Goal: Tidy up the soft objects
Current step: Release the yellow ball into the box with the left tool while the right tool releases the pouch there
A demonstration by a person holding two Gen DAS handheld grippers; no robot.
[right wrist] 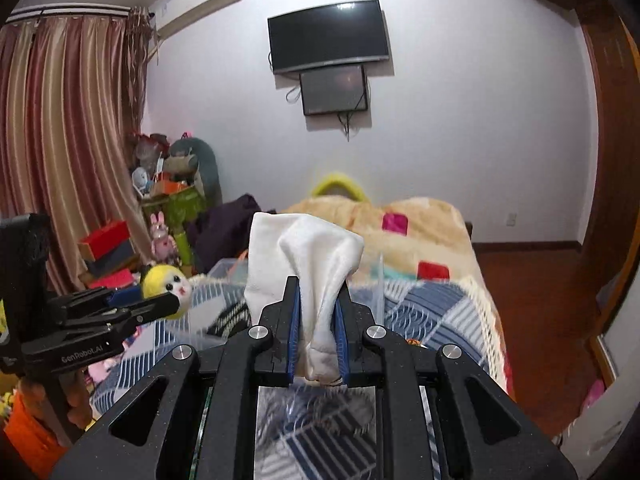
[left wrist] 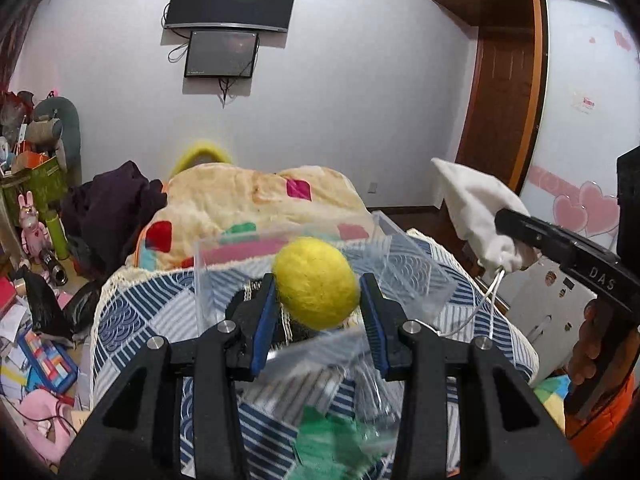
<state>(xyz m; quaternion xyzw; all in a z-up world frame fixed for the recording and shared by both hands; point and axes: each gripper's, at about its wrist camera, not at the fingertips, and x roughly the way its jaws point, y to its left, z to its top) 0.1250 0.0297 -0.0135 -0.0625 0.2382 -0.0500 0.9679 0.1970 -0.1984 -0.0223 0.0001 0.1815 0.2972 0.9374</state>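
Above quilted bed (left wrist: 132,320): left tongs (left wrist: 318,294) pinch yellow ball (left wrist: 316,282); right tongs (right wrist: 318,312) hold white pouch (right wrist: 304,252) upright.

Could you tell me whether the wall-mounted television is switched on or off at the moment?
Off, apparently: the television shows only a dark screen with a small glare in both views.

The yellow ball (left wrist: 316,283) looked like matt, fuzzy felted wool, and the white drawstring pouch (right wrist: 316,276) was soft cloth with a faint sheen. Both grippers, left (left wrist: 318,300) and right (right wrist: 318,316), were matt black plastic with a slightly grainy finish, ribbed blue pads (left wrist: 265,322) and bright, smooth metal pins (left wrist: 226,325). The box (left wrist: 416,264) on the bed was clear, glossy plastic, the patterned bedspread (left wrist: 132,320) woven cloth with a lacy edge, the blanket (left wrist: 248,196) plush fleece, and the wardrobe (left wrist: 504,92) polished wood.
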